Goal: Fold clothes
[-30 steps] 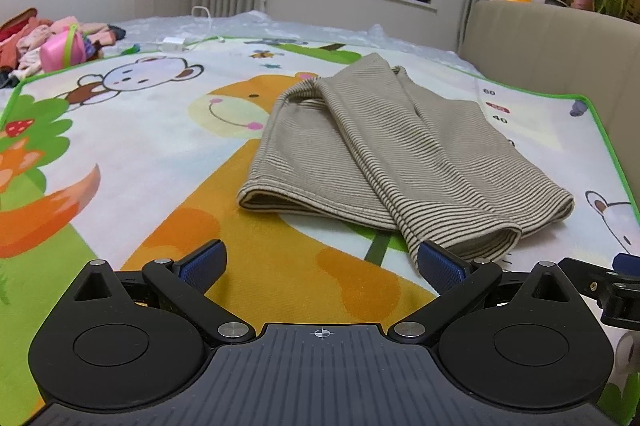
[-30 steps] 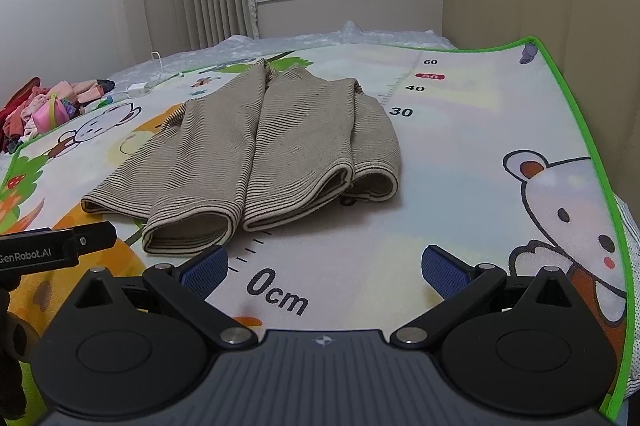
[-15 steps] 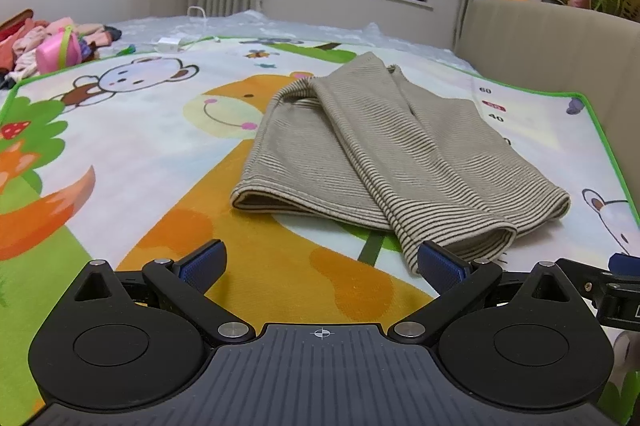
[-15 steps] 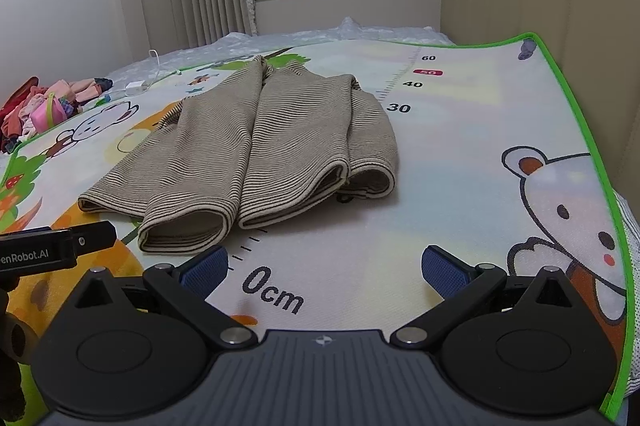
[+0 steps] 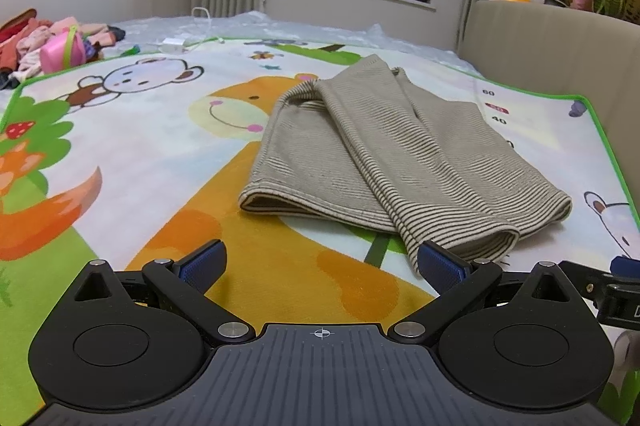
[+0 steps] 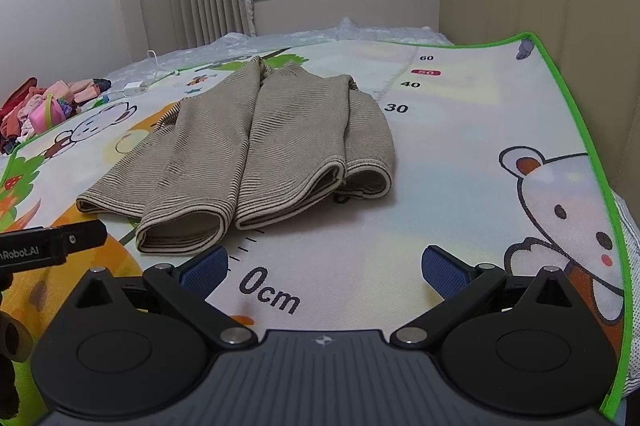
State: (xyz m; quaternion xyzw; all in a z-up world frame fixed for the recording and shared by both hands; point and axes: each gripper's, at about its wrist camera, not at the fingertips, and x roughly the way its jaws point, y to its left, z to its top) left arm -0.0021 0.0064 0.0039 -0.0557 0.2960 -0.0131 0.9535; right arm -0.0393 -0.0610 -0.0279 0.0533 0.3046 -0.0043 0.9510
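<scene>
The striped garment (image 5: pixel 384 154) lies partly folded on the play mat (image 5: pixel 120 154), its long axis running from the near open hem away toward the window, tilted a little toward 11 o'clock as the right wrist camera sees it. In that view the garment (image 6: pixel 256 150) shows three layered hem ends facing the grippers: a rolled sleeve-like end at the near left, a wider loop in the middle, and a smaller one tucked at the right.

From the left gripper (image 5: pixel 320 264) the cloth sits at about 1 o'clock, and the nearest striped hem corner lies just beside its right blue pad (image 5: pixel 440 264), possibly touching; the view does not settle which. From the right gripper (image 6: pixel 324 268) the garment lies at about 11 o'clock, the rolled end just beyond its left pad (image 6: pixel 204 266), with bare mat (image 6: pixel 460 154) and the printed ruler marks between the fingers.

Both grippers are spread wide and hold nothing. The left one looks the nearer to the hem, by my reading, so the next pinch probably falls on that near corner, with the fold then carried along the long axis toward the far end

At 10 o'clock far off, a pile of clothes (image 5: pixel 48 46) waits beyond the mat's edge
</scene>
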